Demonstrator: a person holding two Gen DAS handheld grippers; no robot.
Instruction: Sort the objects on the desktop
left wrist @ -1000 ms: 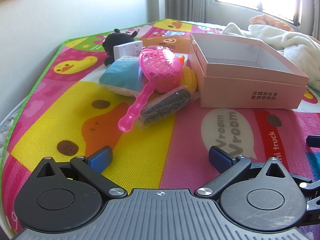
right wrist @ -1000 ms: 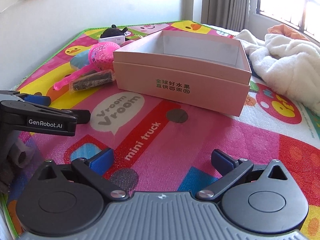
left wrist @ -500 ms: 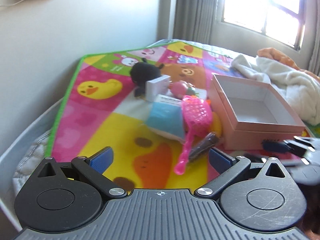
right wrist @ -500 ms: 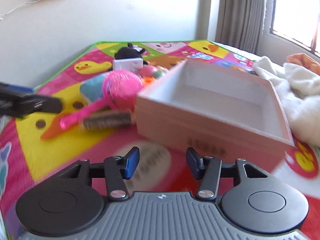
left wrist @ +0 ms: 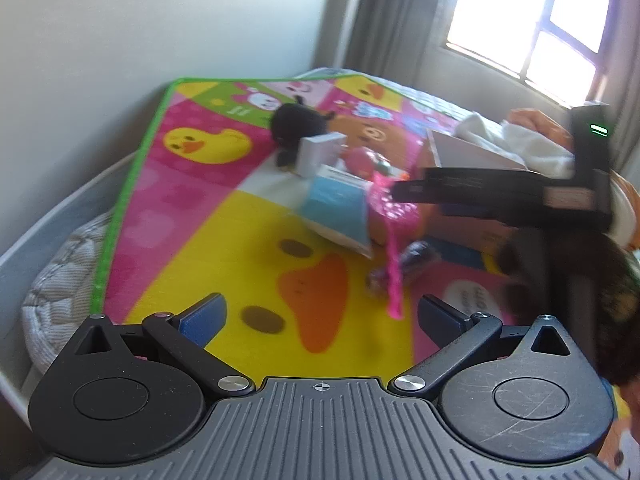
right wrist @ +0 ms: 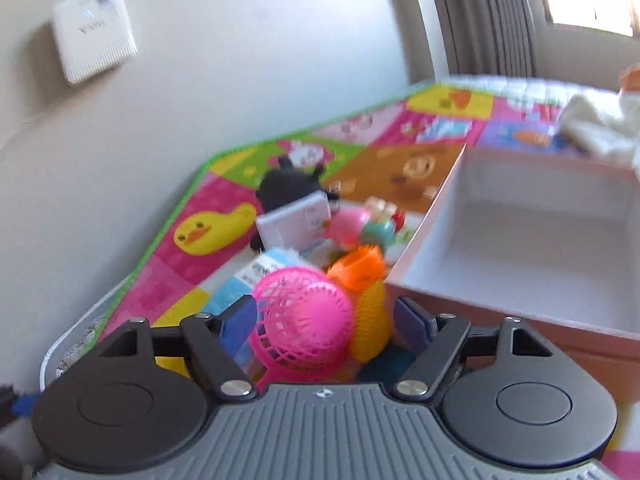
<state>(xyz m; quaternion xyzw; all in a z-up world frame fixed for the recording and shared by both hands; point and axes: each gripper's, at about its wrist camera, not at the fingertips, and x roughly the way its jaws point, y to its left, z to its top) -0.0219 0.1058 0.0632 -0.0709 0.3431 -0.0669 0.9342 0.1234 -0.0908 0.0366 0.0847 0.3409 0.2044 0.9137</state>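
We see our right gripper (right wrist: 324, 320), its jaws just reopened, framing the pink scoop (right wrist: 304, 320) without pressing it, beside the empty box (right wrist: 520, 240). Our left gripper (left wrist: 320, 314) hangs wide over the mat (left wrist: 240, 248), holding nothing.

a bright cartoon play mat (left wrist: 224, 240) with a green border covers the surface, printed with yellow ducks. a pale wall (left wrist: 160, 32) rises behind it, carrying a small white wall device (right wrist: 94, 32). grey curtains (right wrist: 484, 16) hang beside a sunlit window (left wrist: 528, 20). a white blanket (right wrist: 596, 128) lies crumpled at the far right.
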